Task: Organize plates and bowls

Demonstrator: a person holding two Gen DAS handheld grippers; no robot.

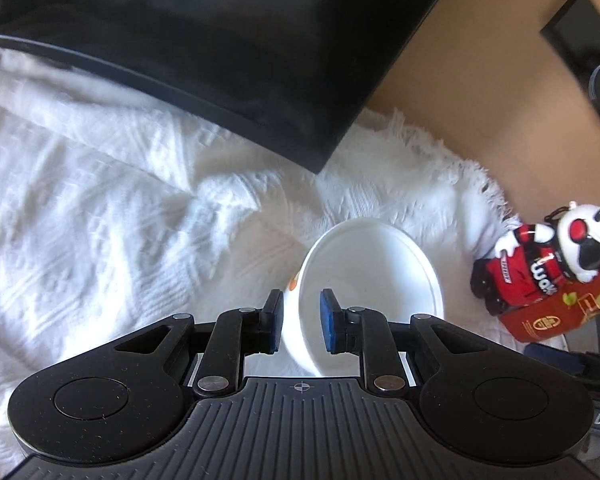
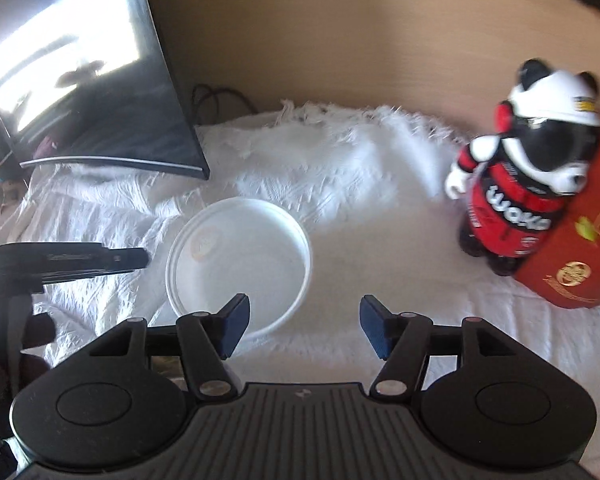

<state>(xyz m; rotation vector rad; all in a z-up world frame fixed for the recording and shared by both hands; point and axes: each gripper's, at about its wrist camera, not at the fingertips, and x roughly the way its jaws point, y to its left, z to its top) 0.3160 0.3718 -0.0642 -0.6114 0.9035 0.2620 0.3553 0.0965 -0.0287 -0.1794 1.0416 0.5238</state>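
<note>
A white plastic bowl [image 1: 370, 276] with an orange mark on its side sits on a white textured cloth [image 1: 100, 208]. My left gripper [image 1: 300, 320] straddles the bowl's near-left wall, one blue pad outside and one inside, with small gaps to the wall. In the right wrist view the same bowl [image 2: 240, 264] lies ahead and to the left, and the left gripper's finger [image 2: 100, 258] reaches its left rim. My right gripper [image 2: 304, 324] is open and empty, just behind the bowl's near-right rim.
A black monitor [image 1: 220, 48] stands at the back left on the cloth, also in the right wrist view [image 2: 84, 80]. A panda figure in red [image 2: 528, 176] and a red box [image 2: 580, 240] stand at the right. A tan wall [image 2: 340, 40] is behind.
</note>
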